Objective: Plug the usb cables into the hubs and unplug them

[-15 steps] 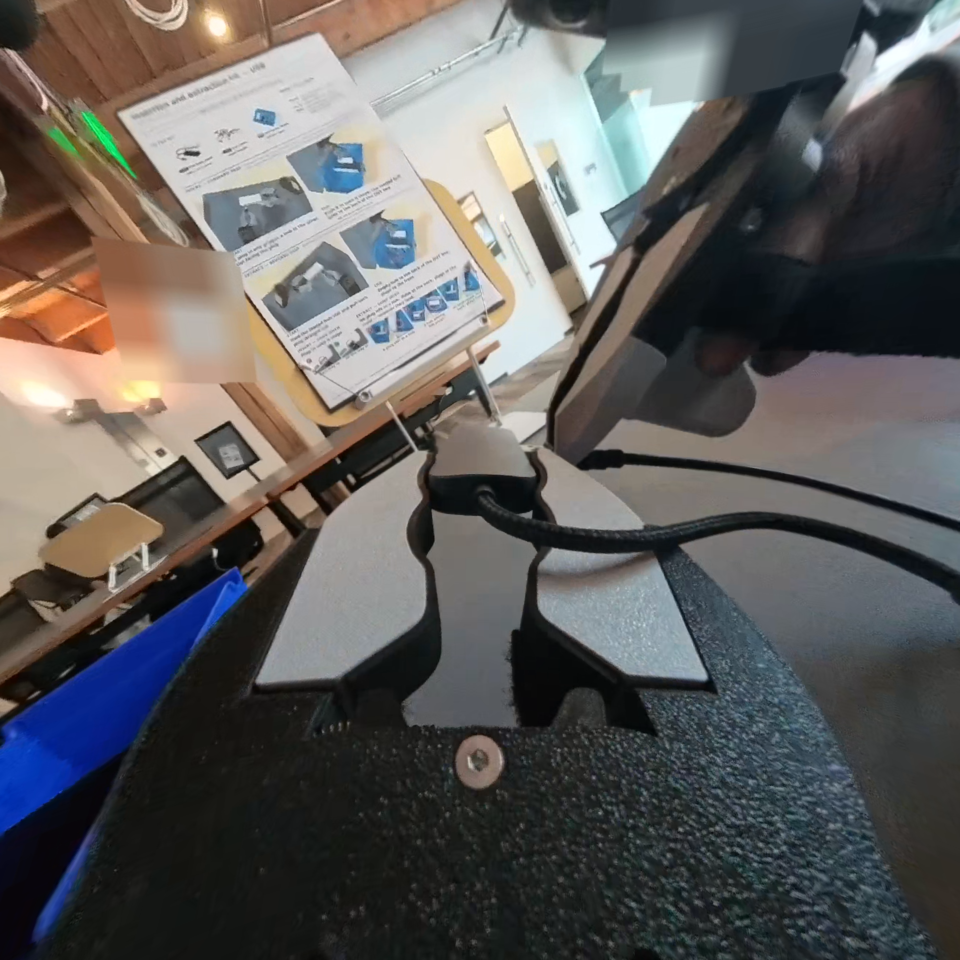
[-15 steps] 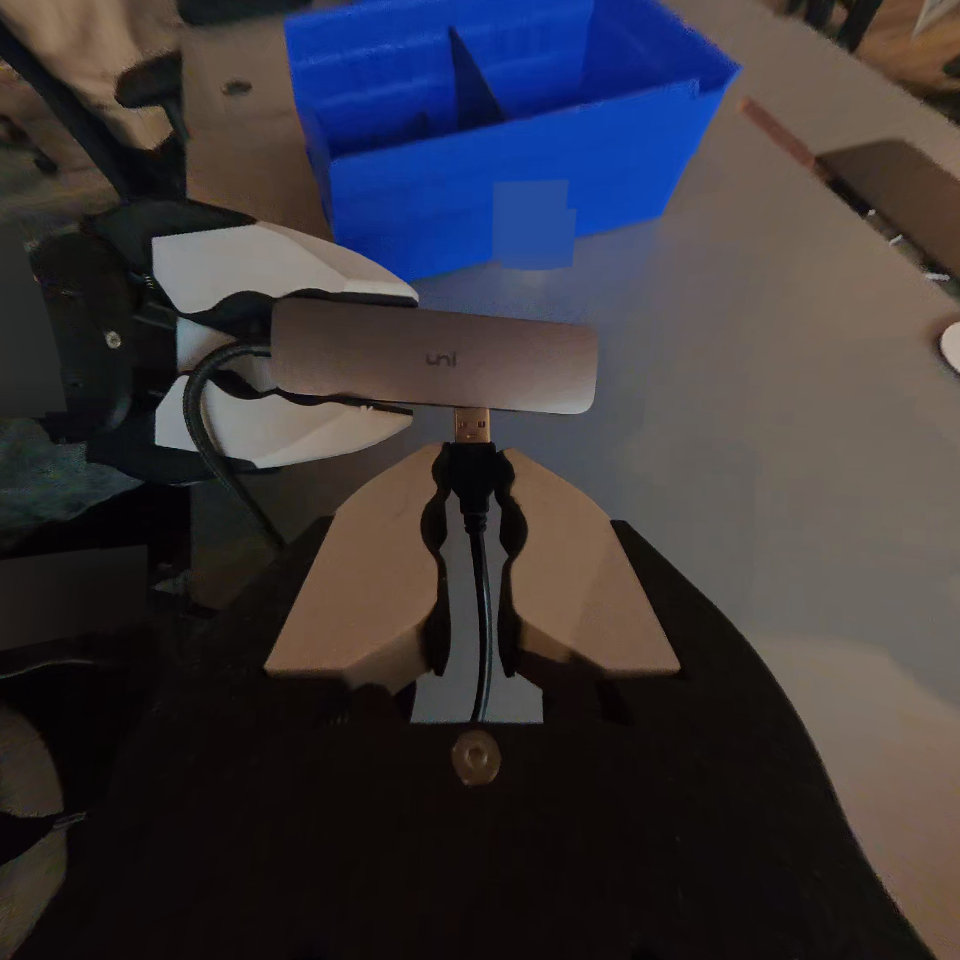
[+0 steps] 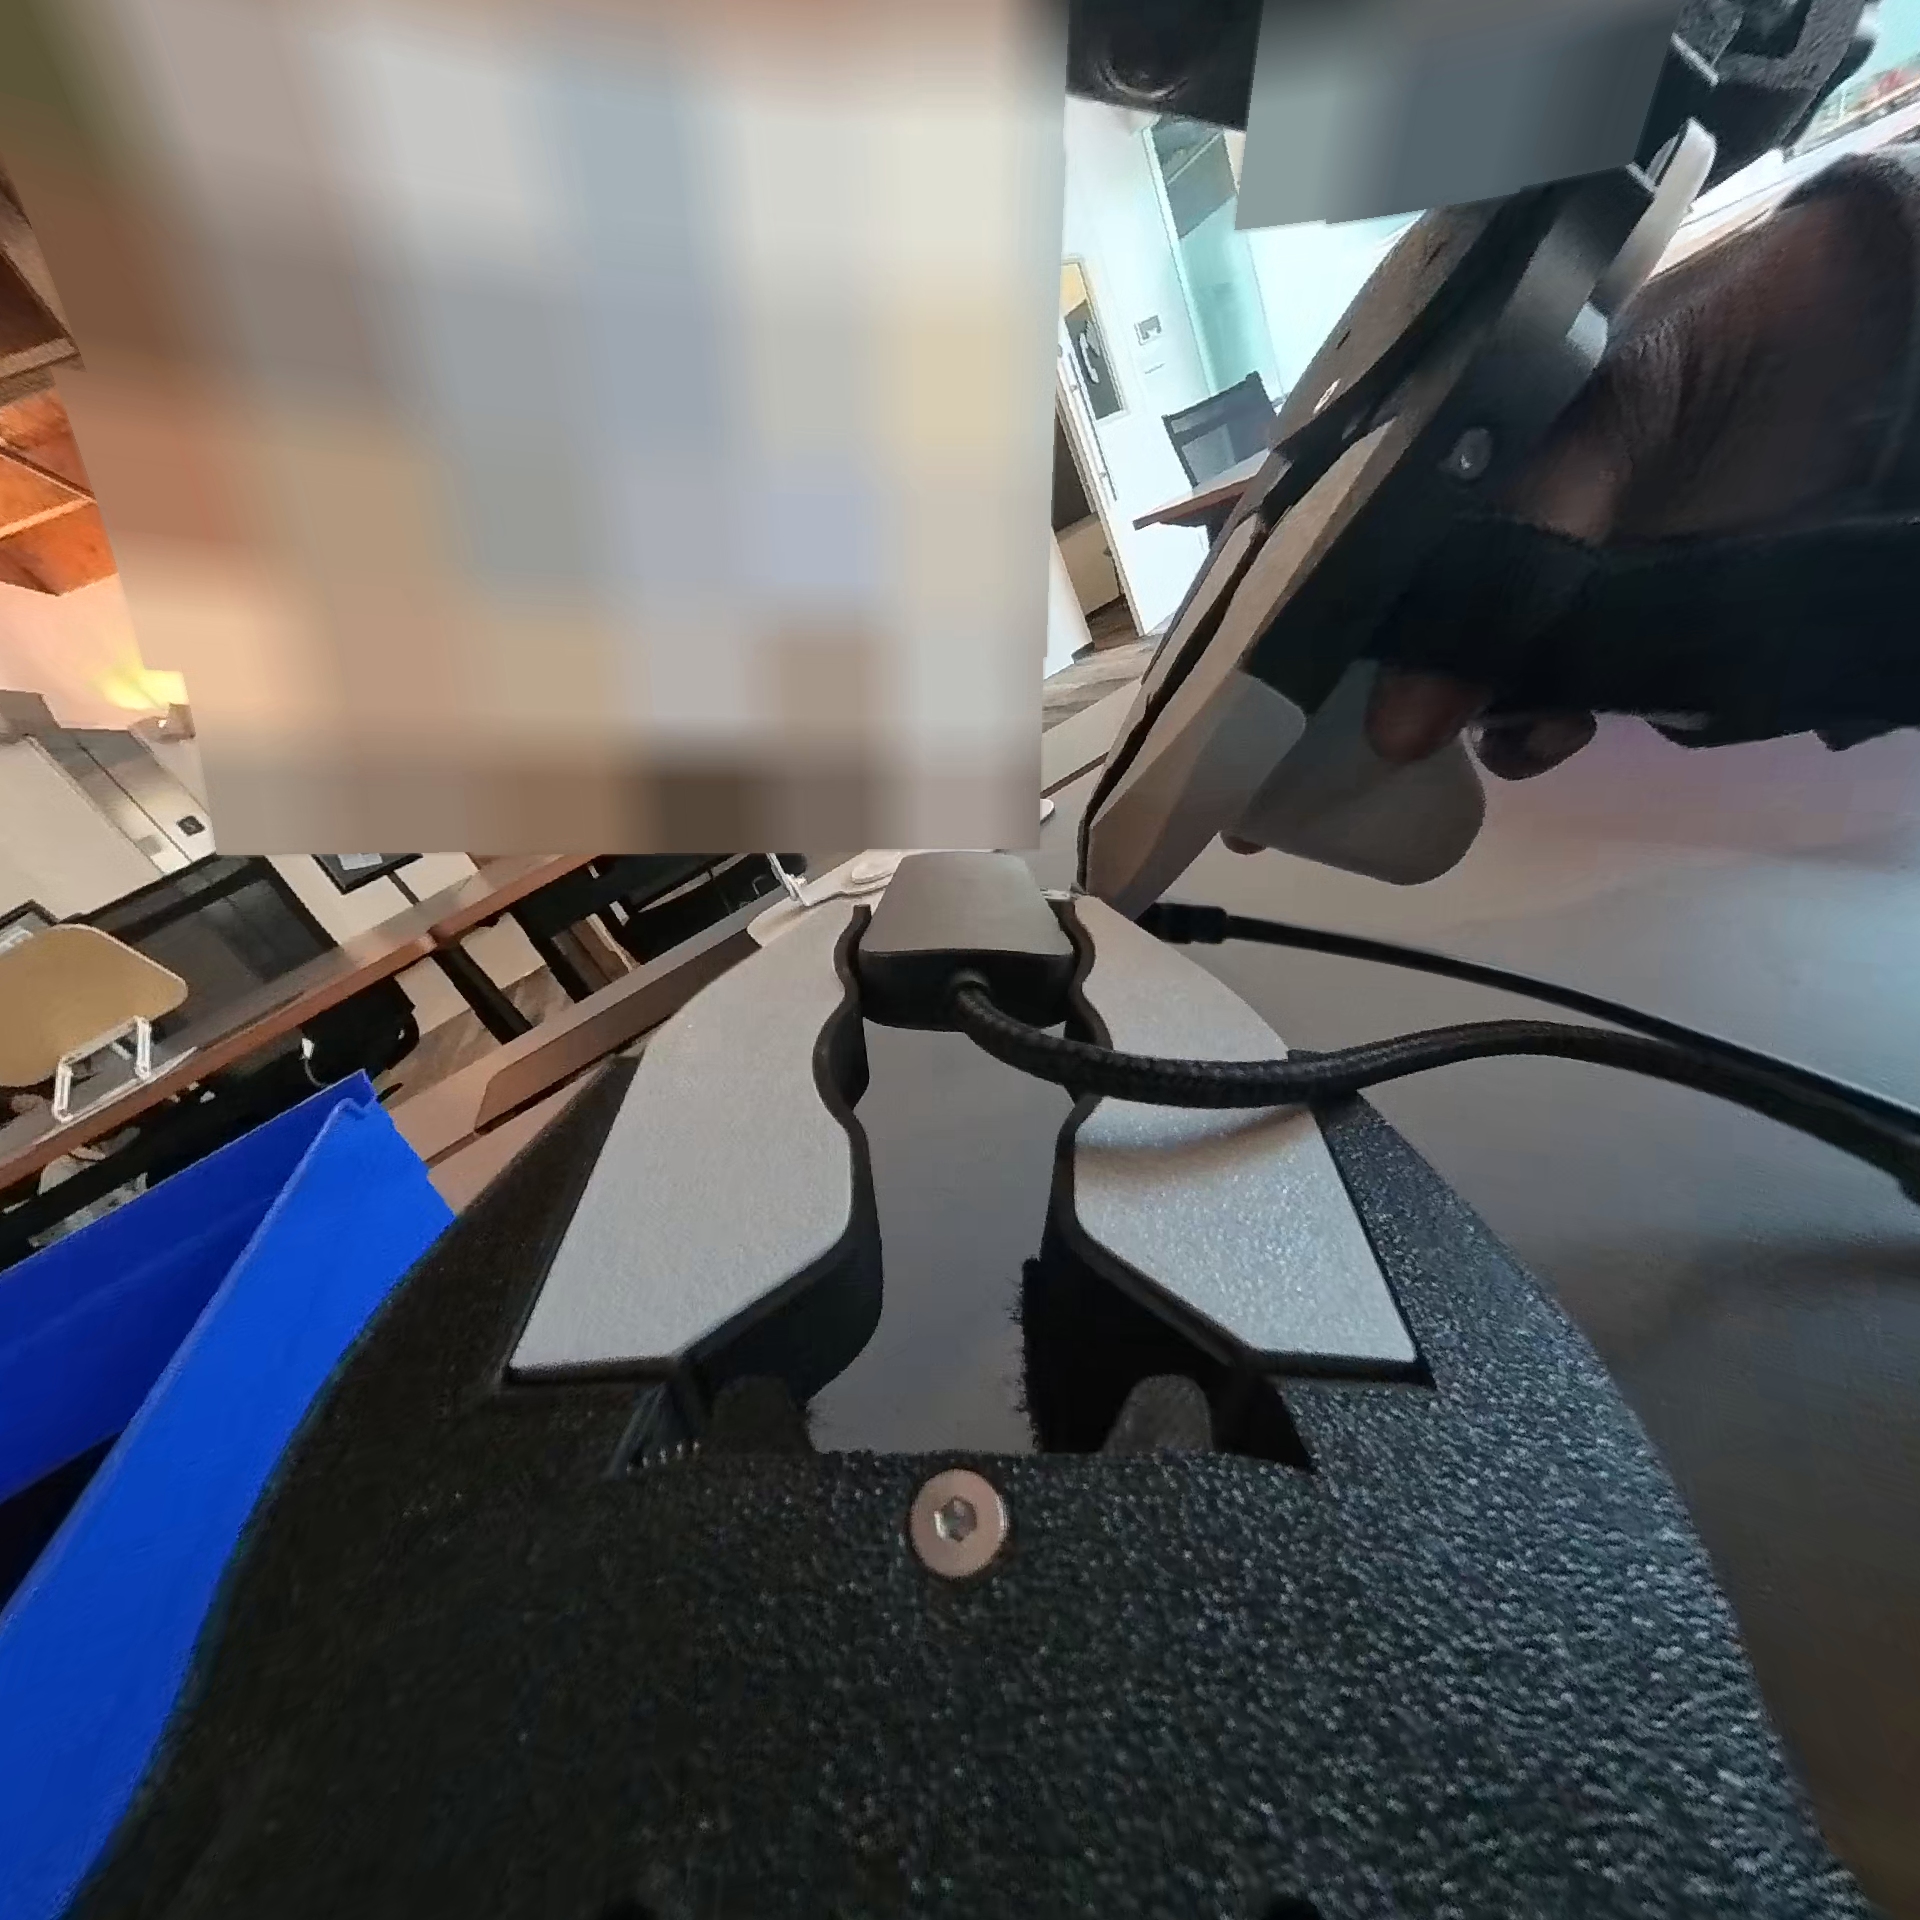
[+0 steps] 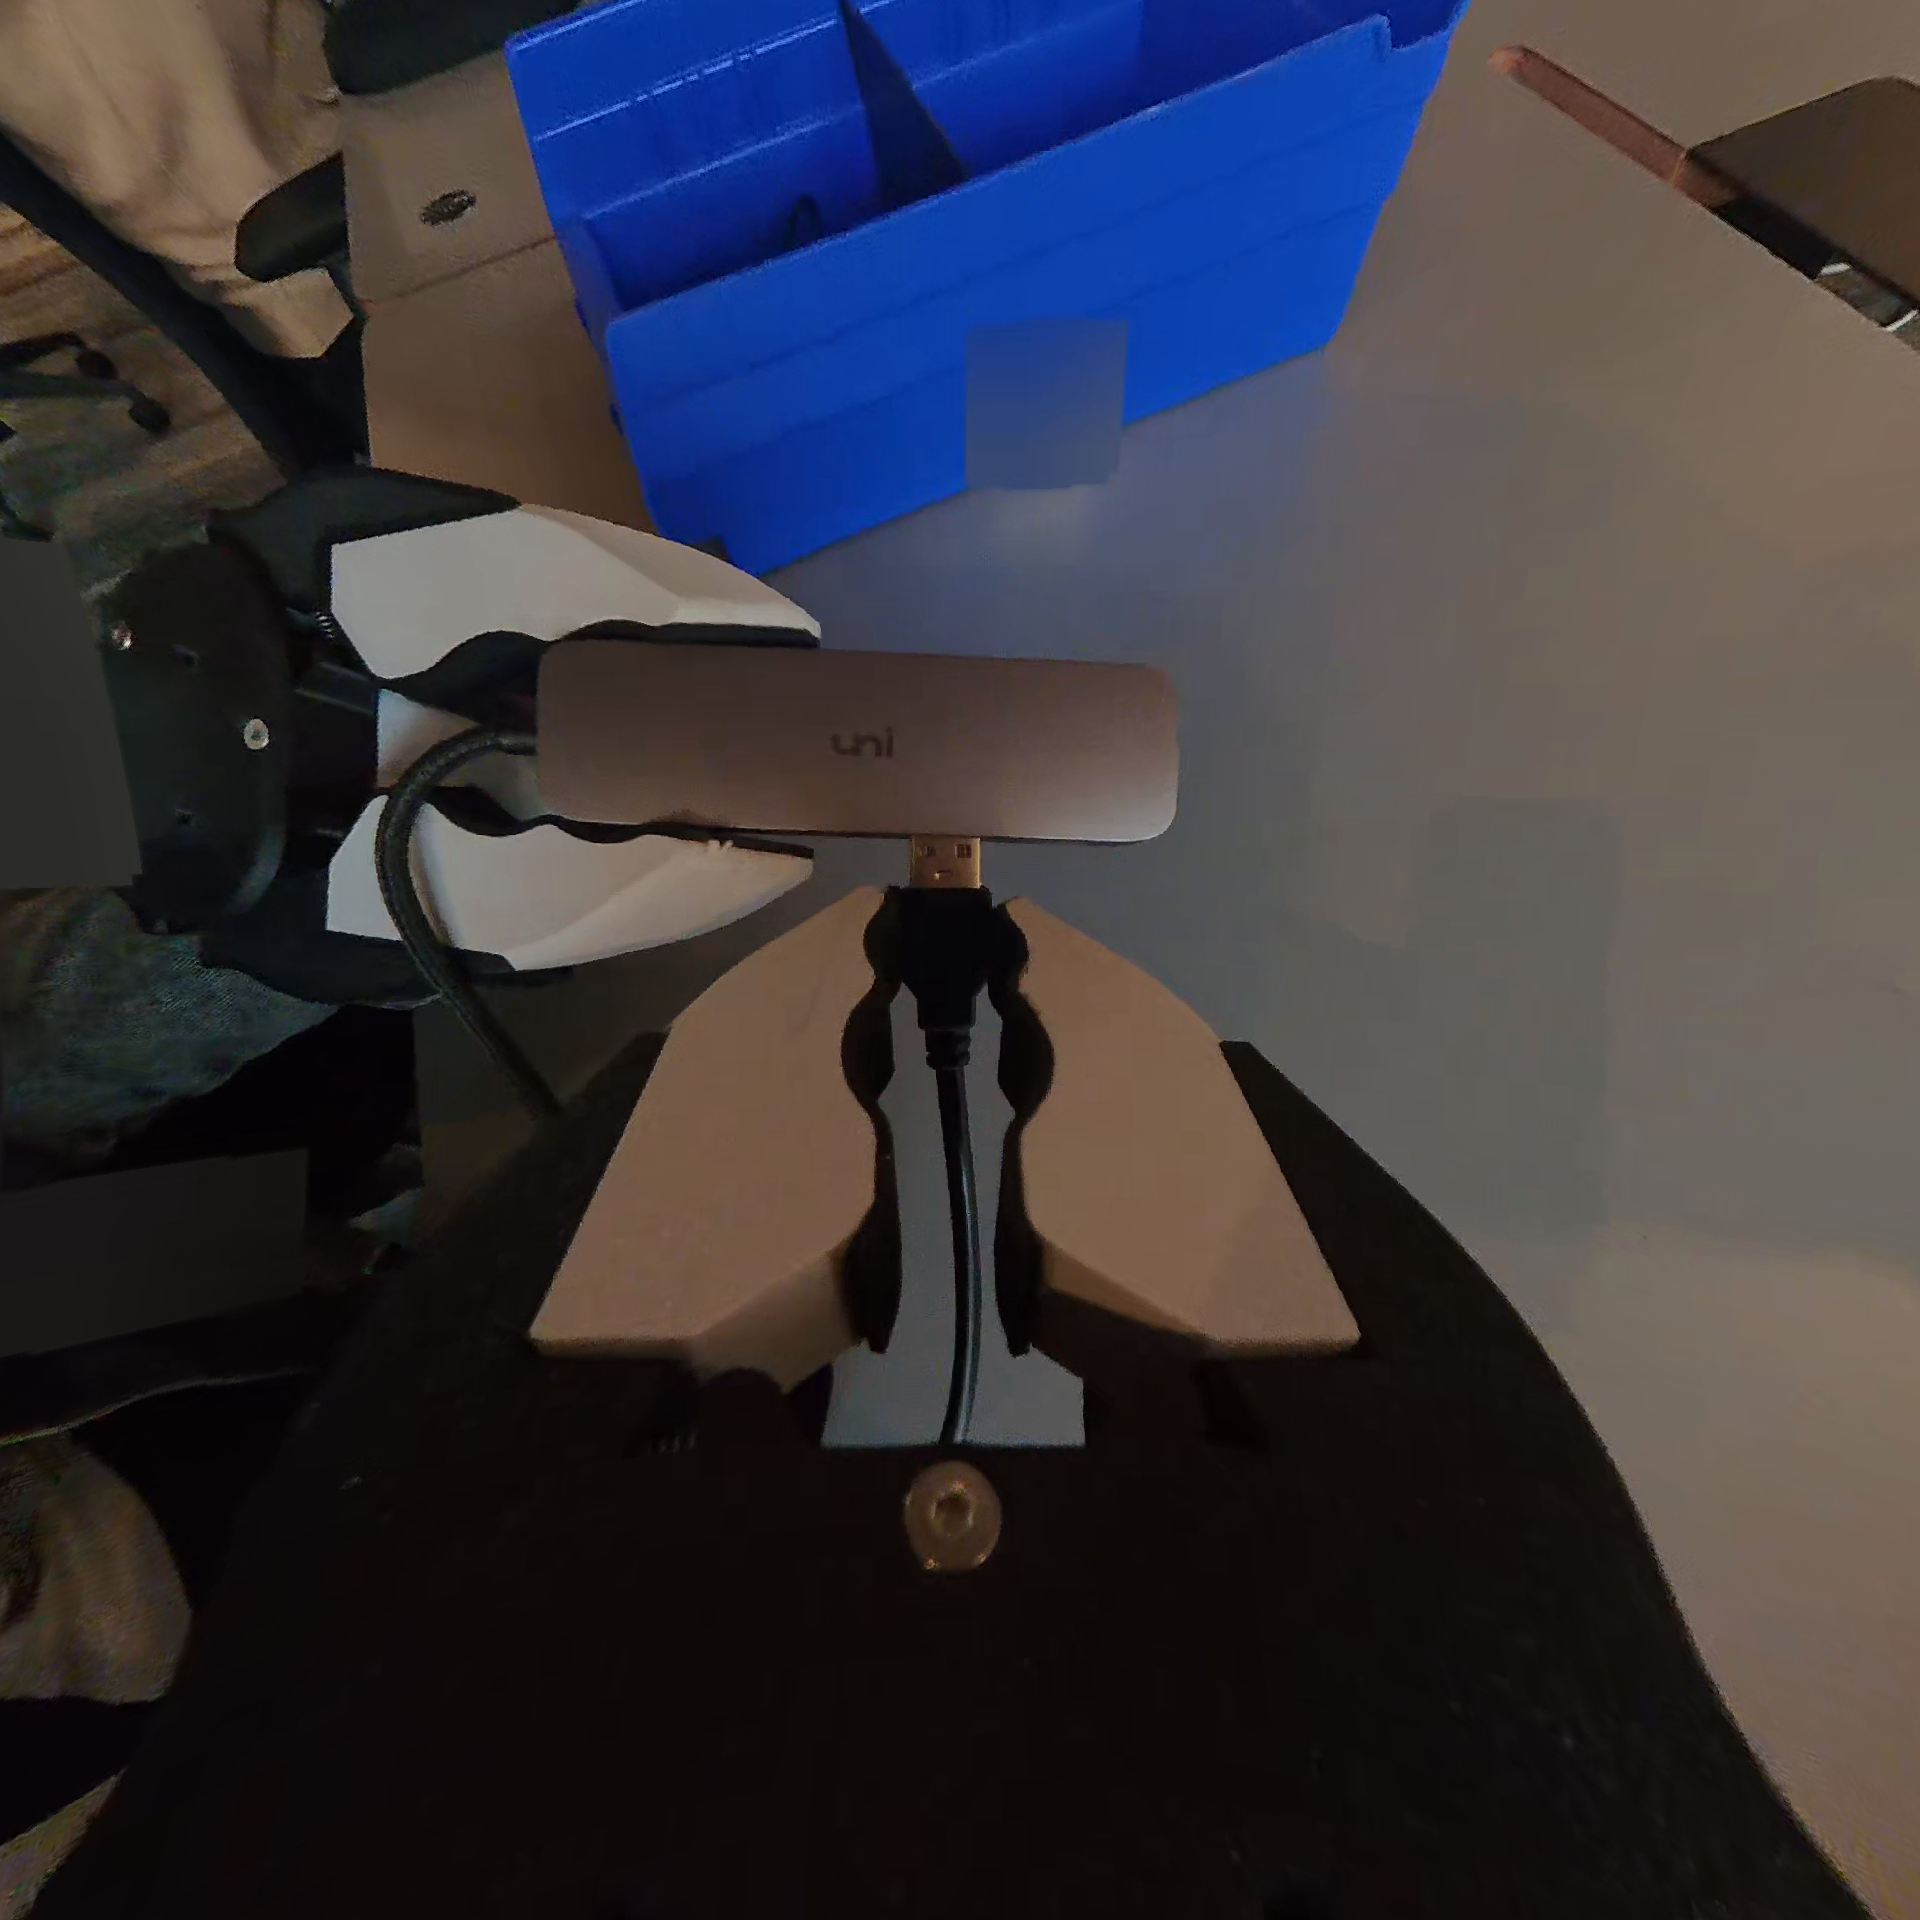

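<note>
My left gripper [image 3: 961,935] is shut on the end of a flat grey USB hub [image 3: 961,909] and holds it above the table; its braided black cord [image 3: 1299,1070] trails right. In the right wrist view the hub [image 4: 857,748] lies crosswise, with the left gripper [image 4: 805,738] at its left end. My right gripper [image 4: 943,909] is shut on the black plug of a USB cable [image 4: 940,935]. The plug's metal tip [image 4: 943,862] meets the hub's near edge, with part of the metal showing. The right gripper also shows in the left wrist view [image 3: 1117,878], held by a gloved hand [image 3: 1714,540].
A blue divided bin [image 4: 987,239] stands on the grey table [image 4: 1558,727] behind the hub; it also shows at the lower left of the left wrist view [image 3: 156,1403]. A thin black cable [image 3: 1455,966] lies on the table. Desks and chairs stand in the background.
The left wrist view has tilted and shifted a little; the right gripper sits slightly higher in it. The plug's metal tip still shows at the hub's edge, much as before.
</note>
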The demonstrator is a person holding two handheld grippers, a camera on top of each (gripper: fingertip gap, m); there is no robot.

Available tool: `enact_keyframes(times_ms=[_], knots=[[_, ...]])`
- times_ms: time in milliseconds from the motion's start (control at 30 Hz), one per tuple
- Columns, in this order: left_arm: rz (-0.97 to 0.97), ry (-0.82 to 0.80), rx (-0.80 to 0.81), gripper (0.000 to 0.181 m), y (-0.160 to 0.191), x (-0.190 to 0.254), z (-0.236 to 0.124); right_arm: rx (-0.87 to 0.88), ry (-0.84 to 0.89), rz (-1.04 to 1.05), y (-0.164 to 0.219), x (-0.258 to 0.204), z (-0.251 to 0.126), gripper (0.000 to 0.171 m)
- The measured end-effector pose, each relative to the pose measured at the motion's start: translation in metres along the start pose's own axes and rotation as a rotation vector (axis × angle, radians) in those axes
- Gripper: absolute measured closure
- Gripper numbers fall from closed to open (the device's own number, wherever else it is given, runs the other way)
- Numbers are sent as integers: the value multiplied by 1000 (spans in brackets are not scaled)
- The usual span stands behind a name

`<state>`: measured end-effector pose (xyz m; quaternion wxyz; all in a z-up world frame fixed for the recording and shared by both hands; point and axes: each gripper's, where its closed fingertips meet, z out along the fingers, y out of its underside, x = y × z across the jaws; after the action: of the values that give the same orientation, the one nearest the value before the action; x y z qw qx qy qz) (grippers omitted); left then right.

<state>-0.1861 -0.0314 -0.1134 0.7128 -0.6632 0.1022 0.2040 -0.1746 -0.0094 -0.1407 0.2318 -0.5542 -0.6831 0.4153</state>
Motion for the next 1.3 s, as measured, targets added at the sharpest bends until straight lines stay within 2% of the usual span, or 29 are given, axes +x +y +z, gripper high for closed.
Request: enact_keyframes(times_ms=[267,433,733,1000,1067,1300], knots=[[285,21,-6,147,-4,13,-2,106,21,-86,6,-2,-4,157],[394,42,-35,147,-2,22,2,136,37,-95,13,1,-3,157],[425,137,-54,146,2,27,0,135,-24,-100,19,-1,4,158],[197,155,-13,146,2,16,-3,172,-110,-17,13,-6,6,158],[199,162,-23,146,3,17,-3,154,-99,-37,13,-7,7,158],[-216,76,62,147,-16,-13,-1,216,-113,-7,-14,-12,-2,157]])
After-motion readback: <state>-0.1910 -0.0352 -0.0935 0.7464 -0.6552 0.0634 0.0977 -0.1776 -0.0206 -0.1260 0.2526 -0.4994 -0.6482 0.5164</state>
